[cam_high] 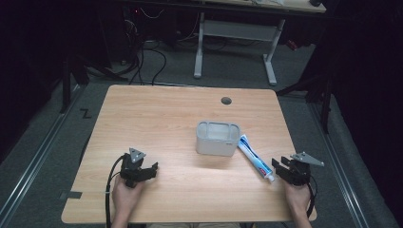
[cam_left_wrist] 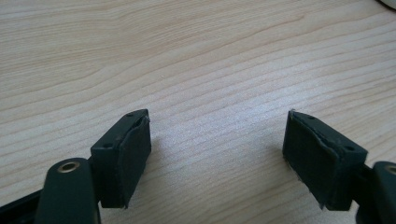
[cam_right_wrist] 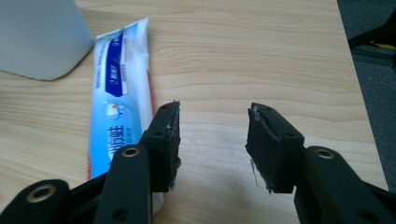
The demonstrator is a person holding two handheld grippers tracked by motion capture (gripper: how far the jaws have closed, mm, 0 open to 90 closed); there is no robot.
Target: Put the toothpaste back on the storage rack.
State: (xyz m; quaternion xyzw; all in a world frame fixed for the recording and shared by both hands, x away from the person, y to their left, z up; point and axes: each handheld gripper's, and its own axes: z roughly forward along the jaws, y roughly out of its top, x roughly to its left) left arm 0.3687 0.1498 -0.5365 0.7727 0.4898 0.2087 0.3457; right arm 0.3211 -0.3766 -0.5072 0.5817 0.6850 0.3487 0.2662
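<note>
The toothpaste tube (cam_high: 254, 158) lies flat on the wooden desk (cam_high: 157, 114), on the person's right side, running diagonally from its crimped end beside the grey container (cam_high: 217, 138) to its cap end near the right gripper (cam_high: 280, 167). The container stands upright at the middle of the desk, its right wall just beside the upper end of the tube; whether the two touch cannot be determined. In the right gripper view, the right gripper (cam_right_wrist: 212, 140) has its jaws spread apart over bare wood with nothing between them, and the toothpaste tube (cam_right_wrist: 119, 102) lies just to the left of the left-hand jaw, which partly covers the tube's lower end. The container (cam_right_wrist: 39, 37) occupies the upper left corner of that view, beyond the tube. The desk's right edge lies near the outer side of this gripper. The left gripper (cam_high: 145, 172) rests low over the desk on the person's left side, well apart from the container and the tube. In the left gripper view, the left gripper (cam_left_wrist: 217, 144) has its jaws wide apart and empty, with bare wood grain between and ahead of them. A round cable hole (cam_high: 226, 100) sits near the far edge of the desk, behind the container.
</note>
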